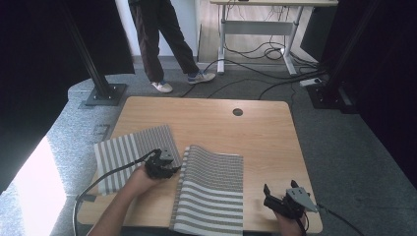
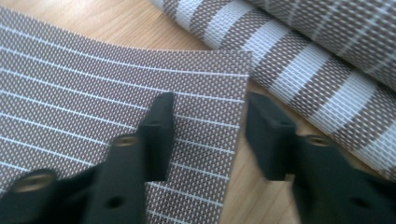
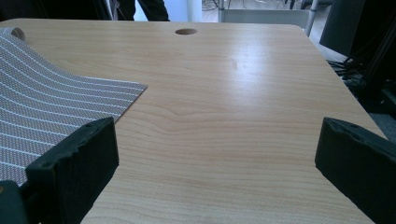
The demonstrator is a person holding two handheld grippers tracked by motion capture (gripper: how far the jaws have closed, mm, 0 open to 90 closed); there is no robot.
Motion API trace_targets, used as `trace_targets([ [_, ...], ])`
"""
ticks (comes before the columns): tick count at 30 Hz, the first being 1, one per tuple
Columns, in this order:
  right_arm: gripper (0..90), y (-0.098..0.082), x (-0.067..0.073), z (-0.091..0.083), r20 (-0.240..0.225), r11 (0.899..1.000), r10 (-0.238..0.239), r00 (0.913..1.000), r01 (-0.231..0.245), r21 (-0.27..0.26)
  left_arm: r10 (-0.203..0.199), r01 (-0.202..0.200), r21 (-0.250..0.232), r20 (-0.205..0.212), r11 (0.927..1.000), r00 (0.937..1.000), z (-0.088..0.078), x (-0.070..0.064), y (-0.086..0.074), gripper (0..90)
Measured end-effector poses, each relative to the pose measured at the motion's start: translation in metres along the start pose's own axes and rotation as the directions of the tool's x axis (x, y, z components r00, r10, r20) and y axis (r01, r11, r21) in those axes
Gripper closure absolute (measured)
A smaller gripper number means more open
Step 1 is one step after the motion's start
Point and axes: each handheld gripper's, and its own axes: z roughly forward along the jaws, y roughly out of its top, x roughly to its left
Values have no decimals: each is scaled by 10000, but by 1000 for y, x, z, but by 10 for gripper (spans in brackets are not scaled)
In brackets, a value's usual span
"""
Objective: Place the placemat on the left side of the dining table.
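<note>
Two striped woven placemats lie on the wooden table (image 1: 255, 132). The left mat (image 1: 123, 157) lies flat. The right mat (image 1: 211, 191) has its left edge curled up. My left gripper (image 1: 168, 169) sits between them at the left mat's near right corner. In the left gripper view its jaws (image 2: 210, 107) stand partly apart astride that mat's edge (image 2: 93, 93), one jaw over the weave and one over bare wood, with no grip on it. The curled mat (image 2: 303, 60) lies just beyond. My right gripper (image 1: 271, 195) rests open near the front right edge, jaws (image 3: 217, 140) wide over bare wood.
A round cable hole (image 1: 237, 112) sits at the table's far middle. A person's legs (image 1: 162, 44) stand on the floor beyond the table, near a desk frame (image 1: 260, 29) with cables. A black stand base (image 1: 104, 93) is at the far left.
</note>
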Motion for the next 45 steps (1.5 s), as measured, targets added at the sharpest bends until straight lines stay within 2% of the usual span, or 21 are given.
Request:
trace_targets([
  [4,0,0,0,0,6,10000,-4,10000,4,-4,334,-335,-136,-98,9993,9994,-4,-4,-1,817],
  [6,0,0,0,0,4,10000,1,10000,-1,-6,462,-466,-117,-315,9988,9984,-8,-4,0,895],
  [9,0,0,0,0,0,10000,-11,10000,11,-6,715,-722,-121,-481,9973,9963,-15,-3,1,900],
  [14,0,0,0,0,10,10000,-11,10000,11,-12,872,-881,-105,-728,9961,9935,-28,-1,7,900],
  [20,0,0,0,0,13,10000,-3,10000,3,-17,625,-649,-188,-1071,9977,9923,-50,8,13,900],
  [24,0,0,0,0,8,10000,8,10000,-8,-15,878,-842,281,-1719,9961,9812,-66,14,19,900],
  [28,0,0,0,0,1,10000,6,10000,-6,-9,1064,-939,625,-2418,9936,9645,-83,26,27,900],
  [35,0,0,0,0,-7,10000,31,10000,-31,-15,1213,-995,848,-3139,9914,9417,-106,46,43,900],
  [41,0,0,0,0,2,10000,34,10000,-34,-17,682,-546,499,-3317,9973,9409,-116,64,48,900],
  [45,0,0,0,0,-3,10000,35,10000,-35,-16,336,-194,436,-3548,9989,9343,-118,76,47,900],
])
